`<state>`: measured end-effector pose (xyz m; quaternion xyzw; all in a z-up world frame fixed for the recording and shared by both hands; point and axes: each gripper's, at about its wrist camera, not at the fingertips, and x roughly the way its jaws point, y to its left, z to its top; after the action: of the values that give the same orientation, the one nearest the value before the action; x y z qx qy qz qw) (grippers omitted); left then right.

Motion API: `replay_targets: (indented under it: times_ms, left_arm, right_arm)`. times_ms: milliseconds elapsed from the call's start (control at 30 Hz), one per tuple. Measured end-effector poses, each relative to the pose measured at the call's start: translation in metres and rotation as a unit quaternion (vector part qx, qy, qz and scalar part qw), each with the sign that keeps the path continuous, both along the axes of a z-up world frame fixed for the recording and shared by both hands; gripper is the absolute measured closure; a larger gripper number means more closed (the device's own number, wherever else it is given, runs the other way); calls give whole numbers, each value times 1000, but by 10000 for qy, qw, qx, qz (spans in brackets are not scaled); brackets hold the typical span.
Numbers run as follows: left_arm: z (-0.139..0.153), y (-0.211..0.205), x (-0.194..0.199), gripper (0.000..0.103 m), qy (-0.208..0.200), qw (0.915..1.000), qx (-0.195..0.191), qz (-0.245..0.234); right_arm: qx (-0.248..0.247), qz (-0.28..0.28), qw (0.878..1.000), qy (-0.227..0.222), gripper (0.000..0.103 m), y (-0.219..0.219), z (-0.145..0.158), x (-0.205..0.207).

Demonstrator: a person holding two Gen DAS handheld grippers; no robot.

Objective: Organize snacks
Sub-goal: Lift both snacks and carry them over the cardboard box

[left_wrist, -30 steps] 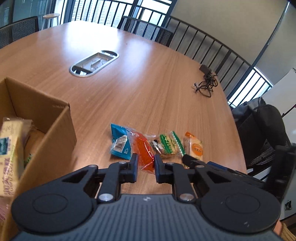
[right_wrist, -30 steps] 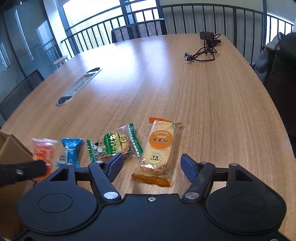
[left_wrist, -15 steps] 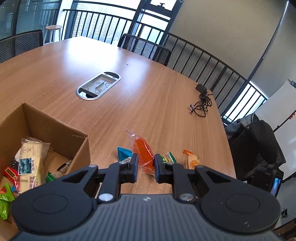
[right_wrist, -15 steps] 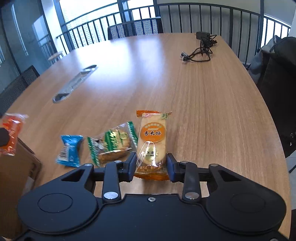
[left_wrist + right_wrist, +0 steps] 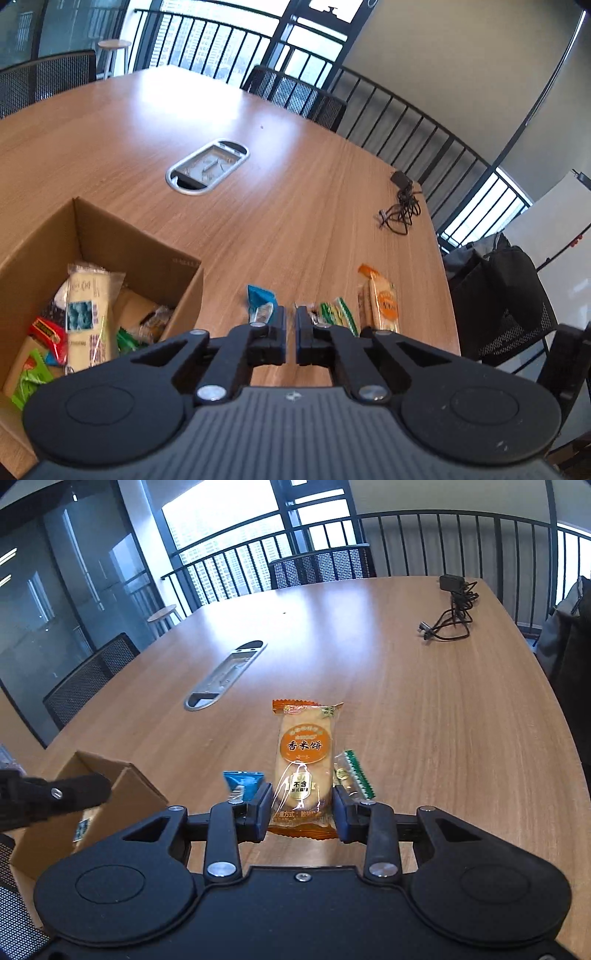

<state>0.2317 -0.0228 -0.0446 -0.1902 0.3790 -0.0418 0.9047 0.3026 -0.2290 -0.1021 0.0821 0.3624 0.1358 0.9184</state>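
Both grippers sit over the long wooden table [image 5: 258, 206]. Right gripper [image 5: 301, 814] clamps its blue pads on the lower end of the orange-and-clear rice cracker packet [image 5: 303, 760], which stands up lengthwise between its jaws, lifted off the wood. Left gripper [image 5: 291, 334] has its jaws drawn together with nothing between them; in the right wrist view its black finger reaches over the open brown cardboard box [image 5: 110, 797].

2 snacks lie on the table just beside the held packet: a small blue packet [image 5: 243, 784] on its left and a green-and-white striped packet [image 5: 354, 775] on its right. The box [image 5: 122, 247] already holds several snacks, among them a tall clear-and-white packet [image 5: 88, 314]. A coiled black cable [image 5: 448, 616] lies well apart at the table's far end.
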Motion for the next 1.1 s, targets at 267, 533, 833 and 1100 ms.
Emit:
replay_targets:
  times_ms: [267, 533, 833, 1100]
  left_arm:
    - [-31, -2, -20, 61, 603, 9980, 59, 178]
    - [-51, -4, -35, 56, 855, 9932, -27, 793]
    - [-73, -16, -35, 56, 1094, 9853, 44, 1312]
    - [-94, -19, -31, 57, 1329, 9753, 201, 1754]
  right_arm:
    - [182, 28, 9998, -46, 70, -13, 2, -15]
    - [292, 85, 9995, -115, 70, -25, 3, -30]
    - [419, 339, 9983, -232, 70, -34, 7, -46]
    - [475, 419, 9974, -334, 70, -43, 12, -55]
